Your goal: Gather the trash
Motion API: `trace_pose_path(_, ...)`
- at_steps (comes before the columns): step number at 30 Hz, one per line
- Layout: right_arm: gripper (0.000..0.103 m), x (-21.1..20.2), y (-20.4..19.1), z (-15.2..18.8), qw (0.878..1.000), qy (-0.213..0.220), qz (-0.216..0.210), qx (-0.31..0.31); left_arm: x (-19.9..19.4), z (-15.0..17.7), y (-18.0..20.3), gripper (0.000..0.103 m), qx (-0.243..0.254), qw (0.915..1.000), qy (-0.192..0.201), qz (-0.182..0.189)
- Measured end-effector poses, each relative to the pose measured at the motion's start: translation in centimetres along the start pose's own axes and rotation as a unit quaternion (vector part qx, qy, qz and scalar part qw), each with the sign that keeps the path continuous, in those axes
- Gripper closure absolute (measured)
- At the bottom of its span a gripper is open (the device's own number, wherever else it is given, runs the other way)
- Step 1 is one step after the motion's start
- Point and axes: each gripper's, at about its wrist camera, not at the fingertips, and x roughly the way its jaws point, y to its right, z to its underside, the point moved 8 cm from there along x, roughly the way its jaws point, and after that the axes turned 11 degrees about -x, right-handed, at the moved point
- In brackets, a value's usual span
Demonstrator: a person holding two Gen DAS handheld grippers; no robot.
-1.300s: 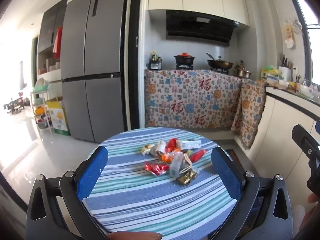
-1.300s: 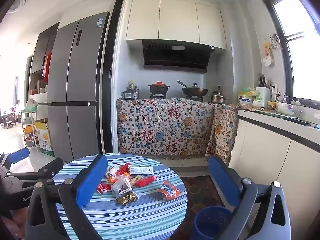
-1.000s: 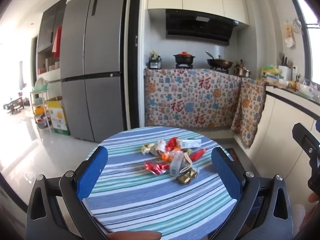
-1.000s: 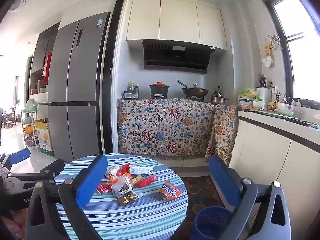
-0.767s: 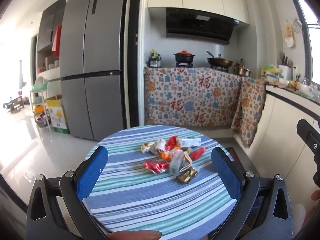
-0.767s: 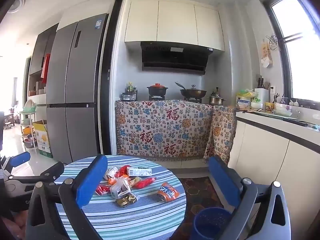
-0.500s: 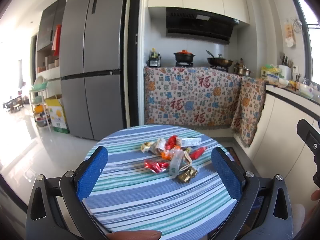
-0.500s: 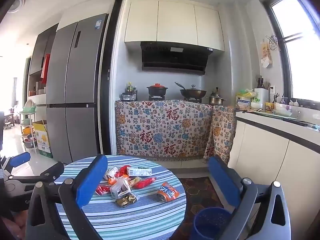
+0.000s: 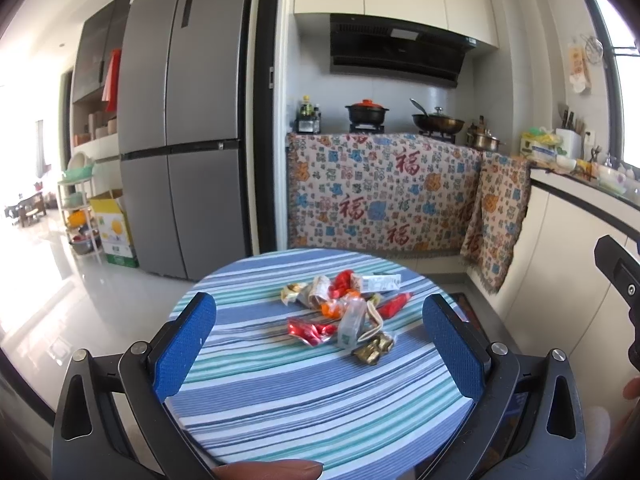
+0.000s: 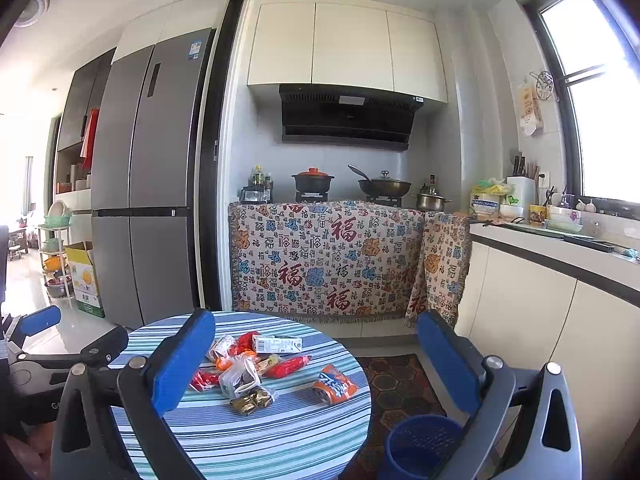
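Both the left gripper (image 9: 320,344) and right gripper (image 10: 316,364) gape wide, empty, short of the wrappers (image 10: 248,368) heaped mid-table (image 10: 280,440).

Left gripper (image 9: 320,340) held level, blue pads (image 9: 185,344) spread wide, nothing between them. Right gripper (image 10: 316,364) likewise agape and empty, raised slightly higher. Fingertip (image 9: 268,469) visible at the lower edge

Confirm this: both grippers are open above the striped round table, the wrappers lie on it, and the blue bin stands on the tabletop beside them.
Wrong on the bin. The right wrist view shows the blue bin standing on the floor beside the table, not on it. The rest holds.
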Motion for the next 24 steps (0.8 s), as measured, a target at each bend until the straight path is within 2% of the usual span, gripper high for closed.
trace_pose_path(24, 0.0, 0.23, 0.15, 0.12, 1.0, -0.002, 0.002, 0.001, 0.05, -0.01, 0.04, 0.0, 0.0, 1.0, -0.001, -0.001)
